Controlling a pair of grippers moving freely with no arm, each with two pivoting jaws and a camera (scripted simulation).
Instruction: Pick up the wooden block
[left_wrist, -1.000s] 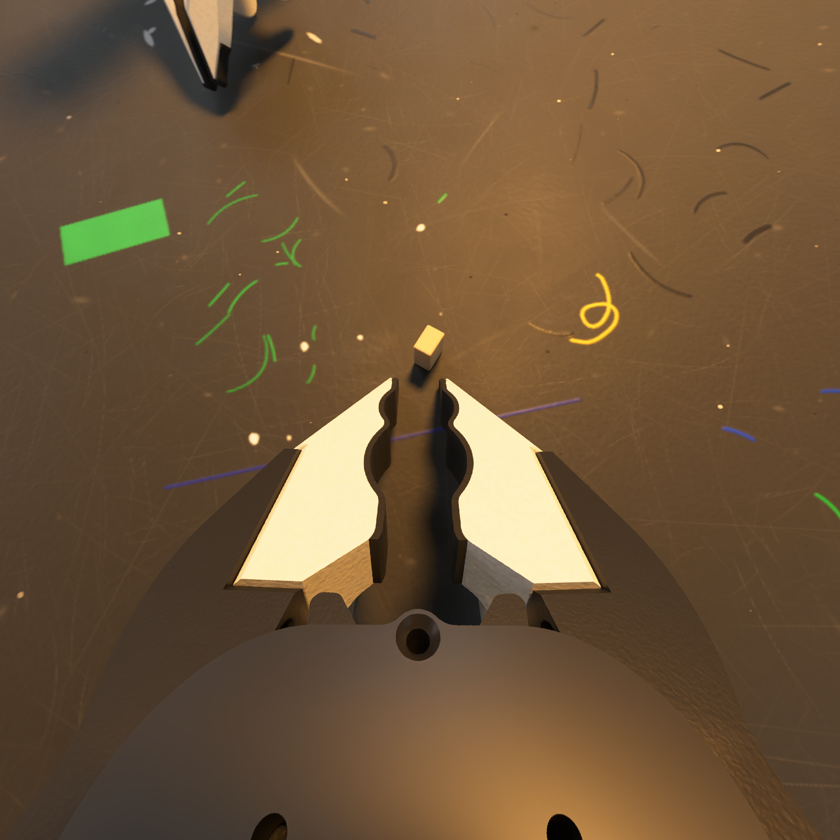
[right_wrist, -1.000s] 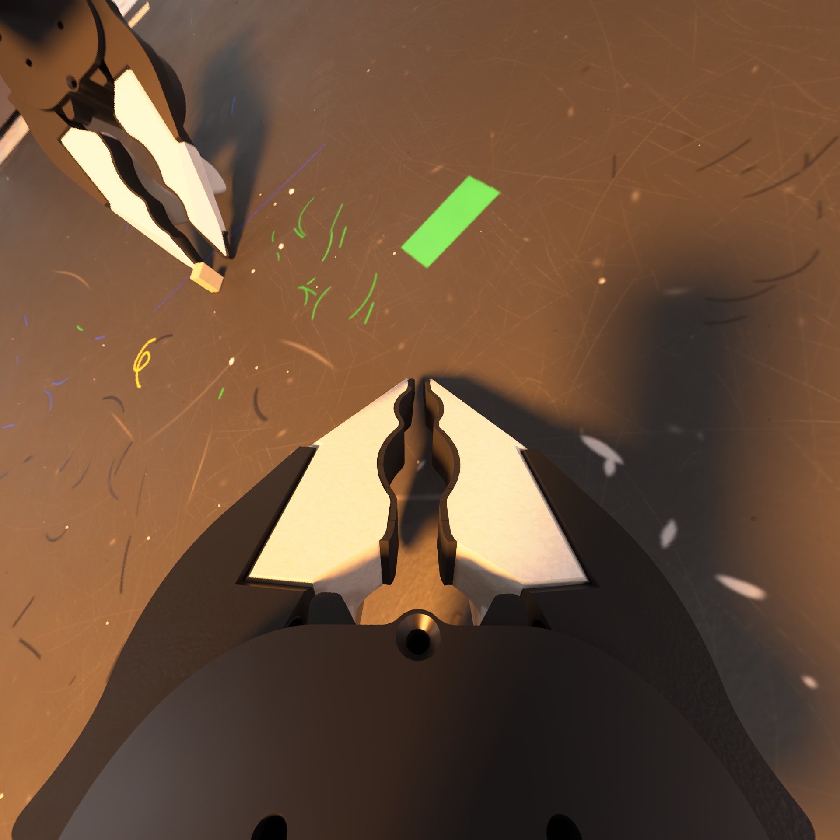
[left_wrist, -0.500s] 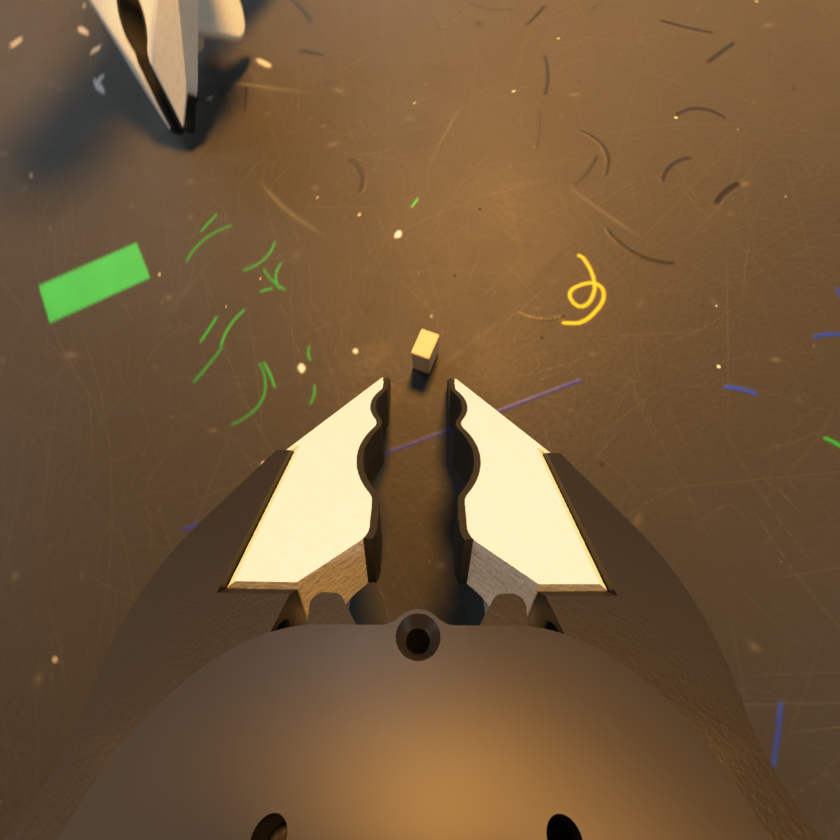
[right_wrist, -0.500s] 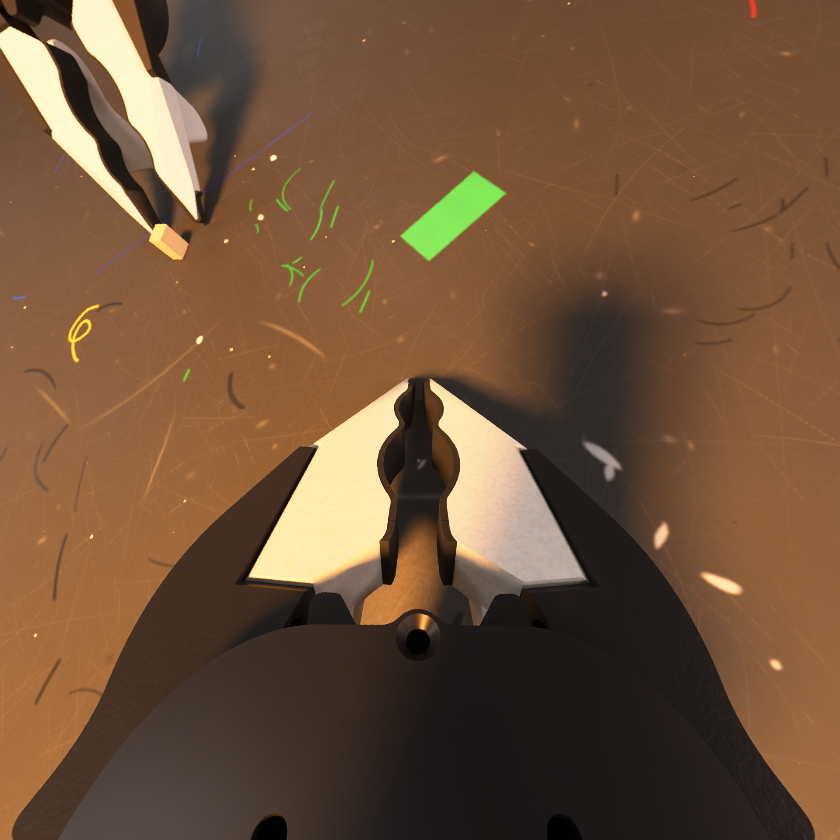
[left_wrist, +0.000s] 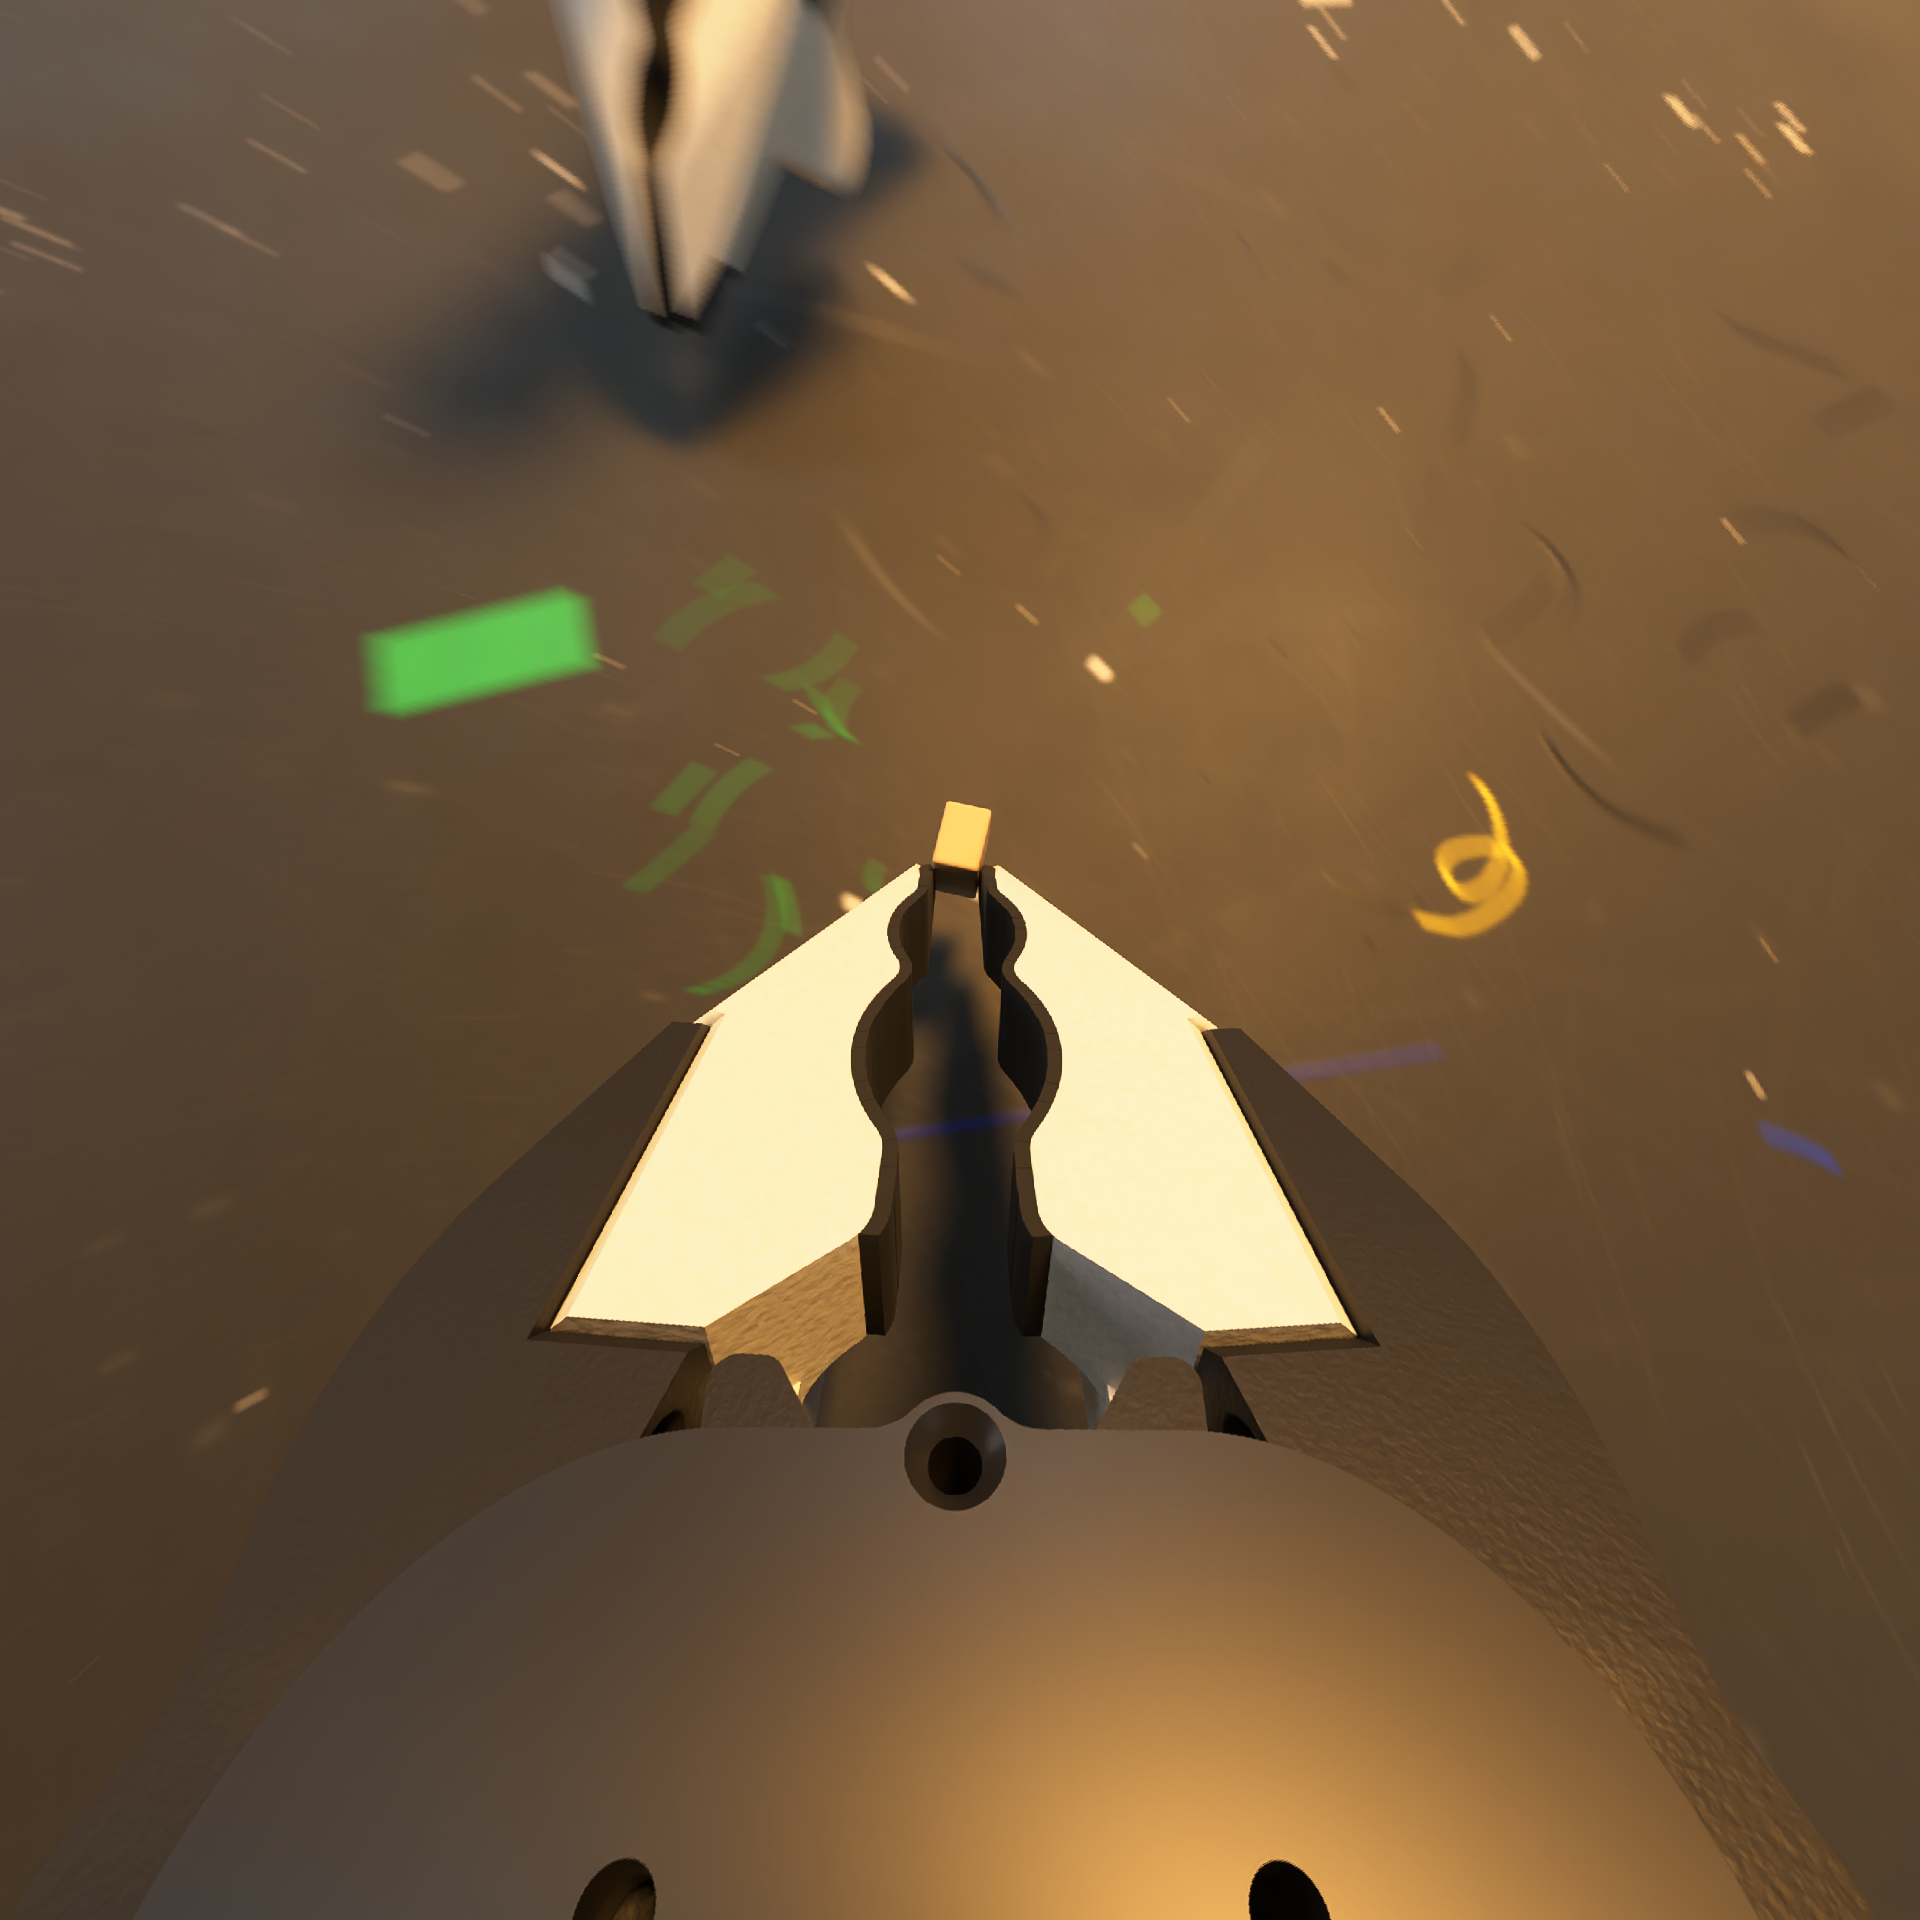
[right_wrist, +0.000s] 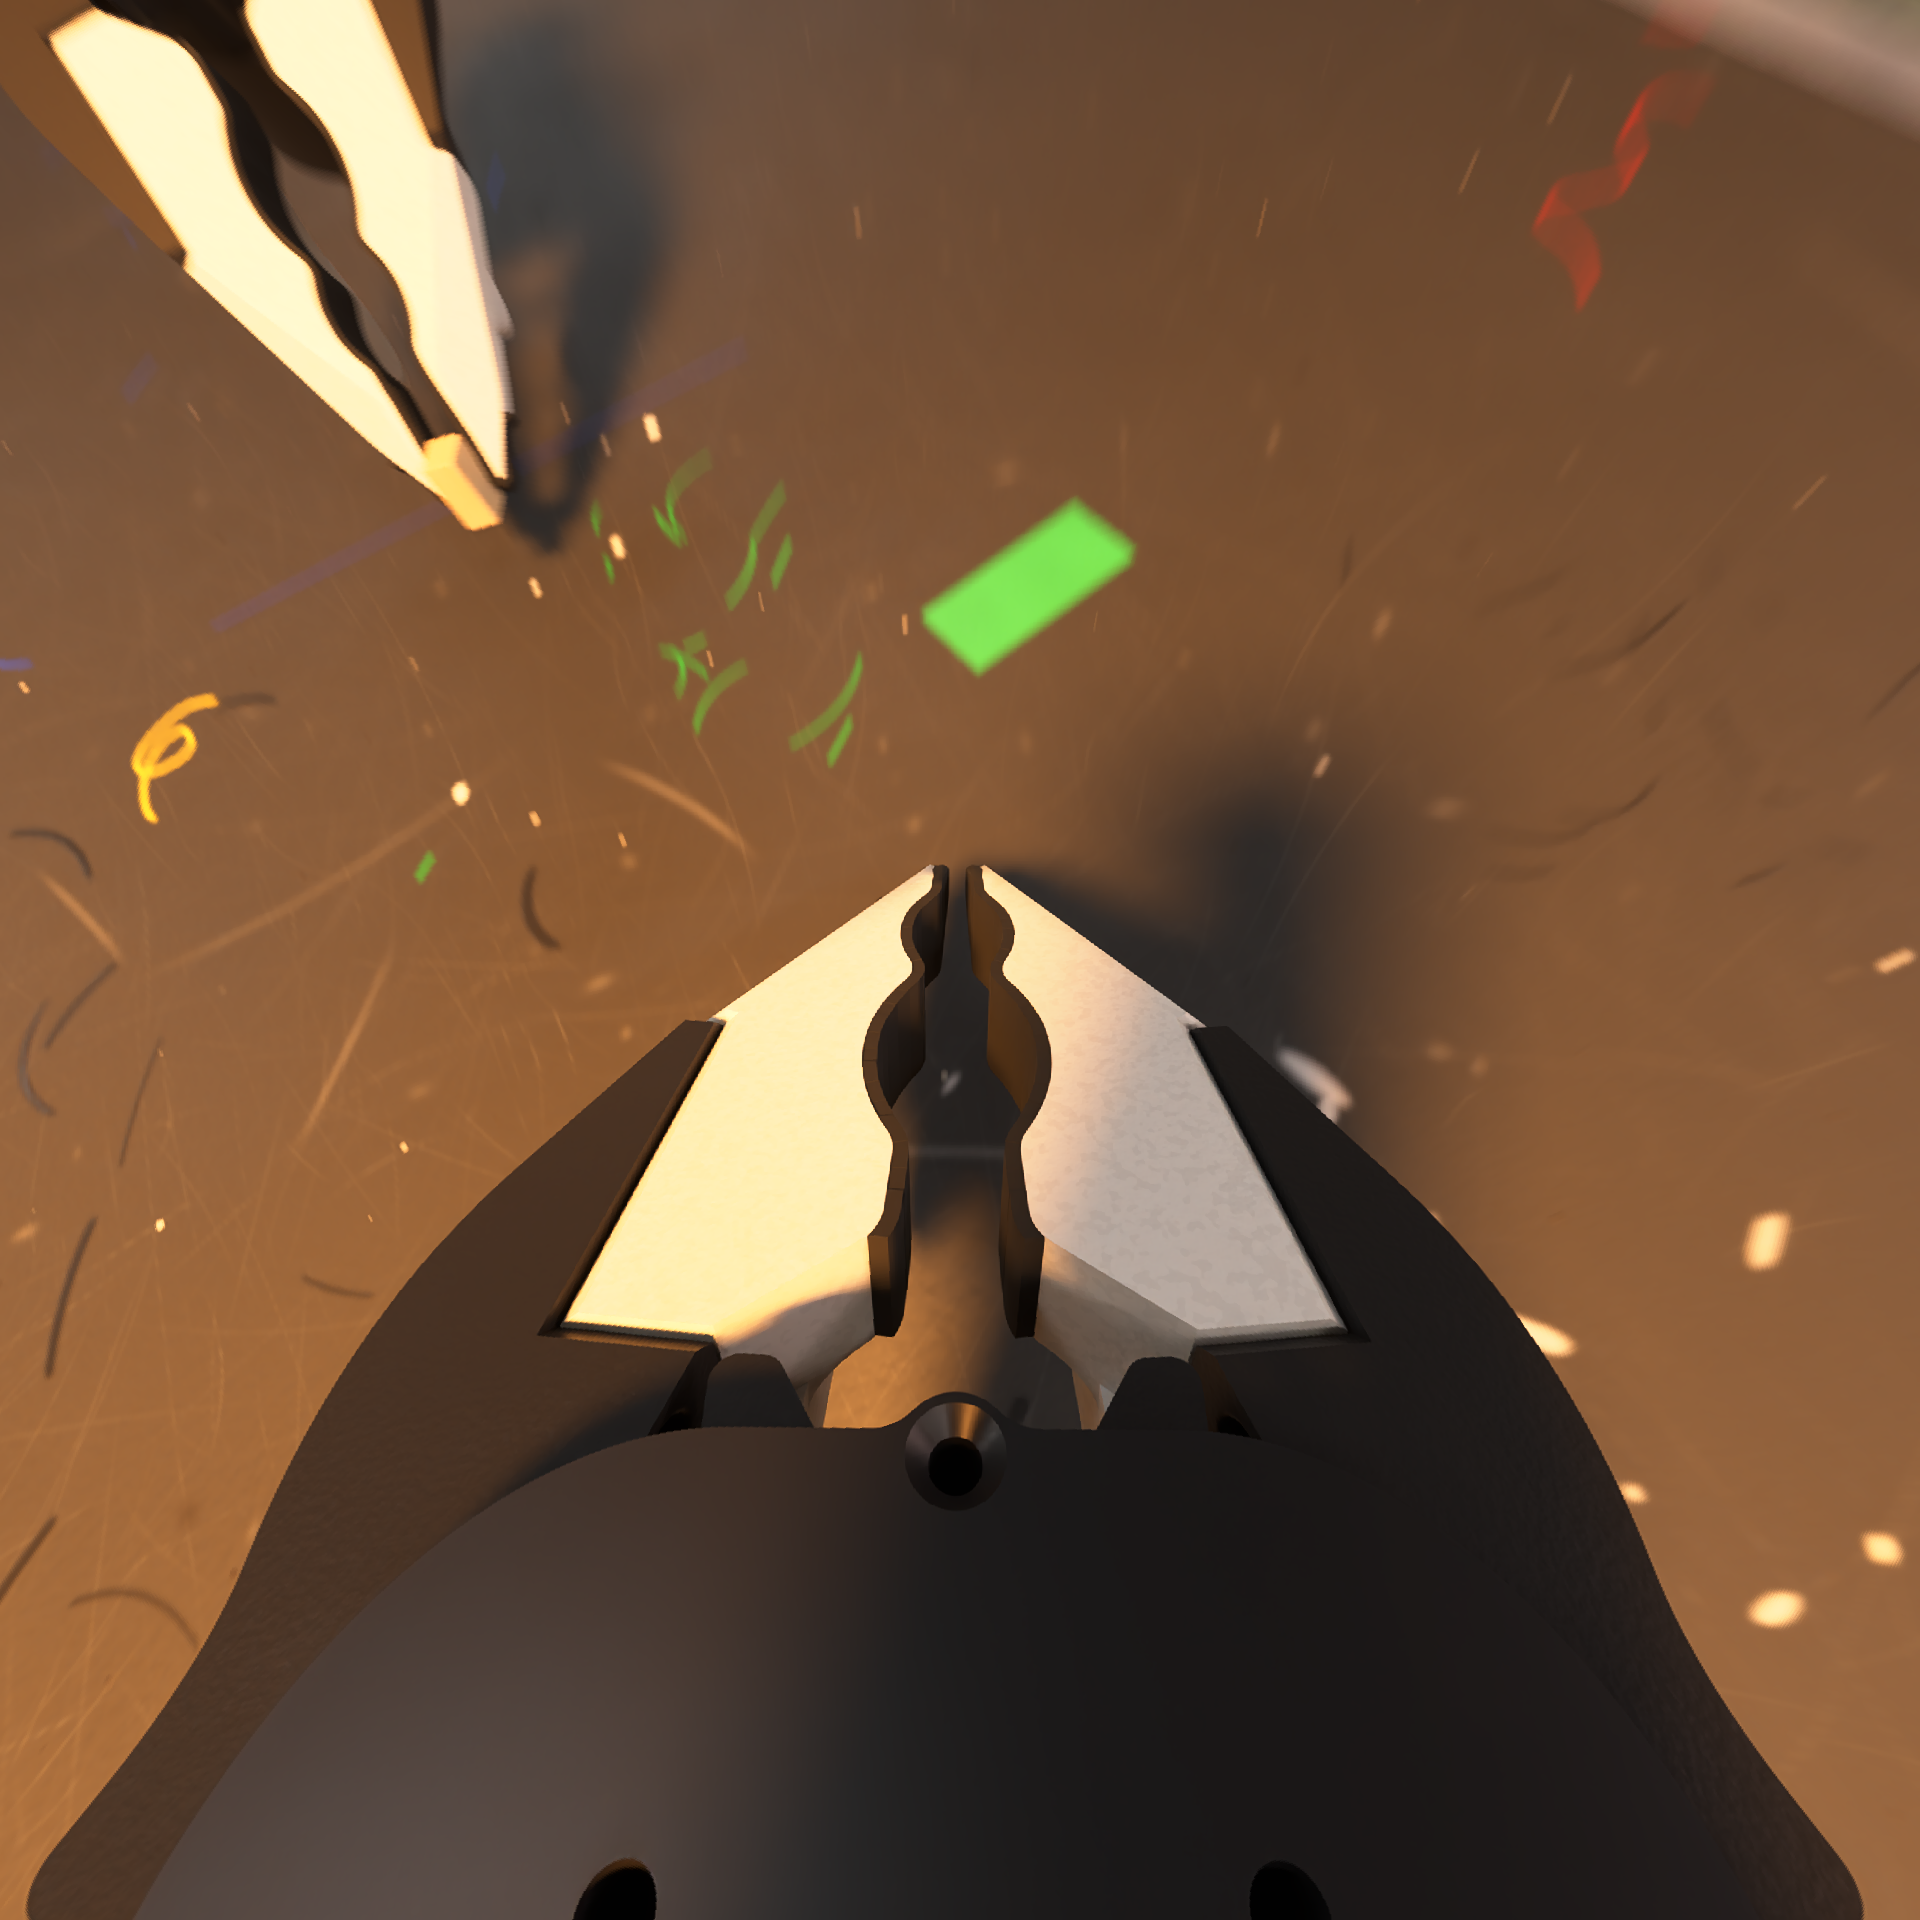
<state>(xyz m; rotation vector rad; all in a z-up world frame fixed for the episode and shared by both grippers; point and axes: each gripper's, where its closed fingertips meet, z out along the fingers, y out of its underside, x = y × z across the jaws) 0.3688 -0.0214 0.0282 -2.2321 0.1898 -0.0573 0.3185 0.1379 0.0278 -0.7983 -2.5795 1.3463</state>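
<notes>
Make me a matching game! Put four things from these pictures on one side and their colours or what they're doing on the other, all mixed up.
Things:
1. wooden block
2. flat rectangle
3. curly squiggle
4. right gripper

Clues:
A. bright green
B. pinched at the left gripper's fingertips
C. yellow
D. nearly shut, holding nothing

Pairs: 1-B, 2-A, 3-C, 4-D
</notes>
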